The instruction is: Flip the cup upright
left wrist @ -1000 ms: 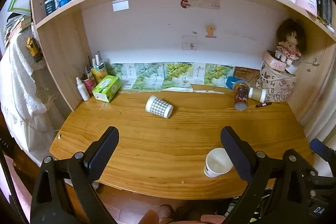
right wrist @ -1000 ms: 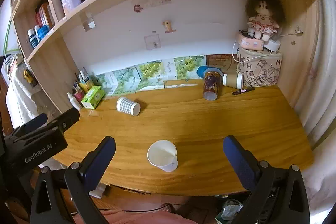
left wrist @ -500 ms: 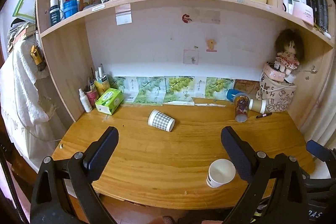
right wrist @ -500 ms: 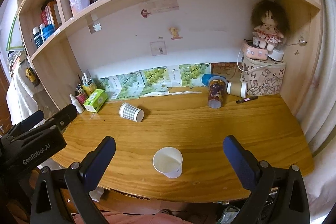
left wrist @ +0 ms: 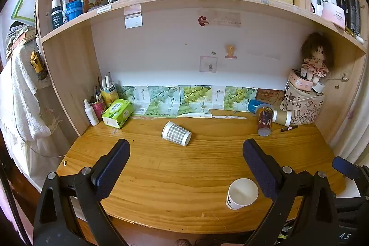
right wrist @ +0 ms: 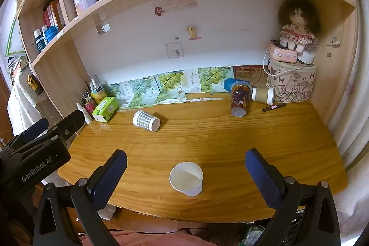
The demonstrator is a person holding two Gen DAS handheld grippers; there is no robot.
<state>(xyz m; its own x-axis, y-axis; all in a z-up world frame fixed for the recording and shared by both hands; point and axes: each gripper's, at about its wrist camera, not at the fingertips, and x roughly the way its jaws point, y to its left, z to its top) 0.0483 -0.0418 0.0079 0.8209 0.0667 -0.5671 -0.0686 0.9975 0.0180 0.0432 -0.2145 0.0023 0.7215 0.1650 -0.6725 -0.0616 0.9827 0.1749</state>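
The left hand-held gripper (left wrist: 185,167) hangs over the near edge of the worktop (left wrist: 161,172) with its two dark blue fingers (left wrist: 113,163) spread wide and nothing between them. The right hand-held gripper (right wrist: 185,173) is likewise held low at the front edge, fingers (right wrist: 263,176) far apart and empty; part of the left tool's black body shows at its left side. A white paper cup (right wrist: 186,178) stands upright with its mouth open upward between the right hand-held gripper's fingers, nearer the middle than either pad and touching neither; from the left hand-held gripper the same cup (left wrist: 242,193) sits just inside its right finger, close to the worktop's front edge. Well ahead of both tools, a checked paper cup (left wrist: 176,133) lies on its side, its open rim turned toward the right and slightly toward the front; from the right hand-held gripper it (right wrist: 146,120) lies ahead and to the left. Further ahead to the right, a printed tumbler (right wrist: 239,99) stands tilted near a tan cup (right wrist: 263,95) lying on its side, with a fabric box (right wrist: 291,82) and a doll (right wrist: 296,27) on top of it beyond. Ahead to the far left a green tissue box (left wrist: 117,112) rests beside small bottles.
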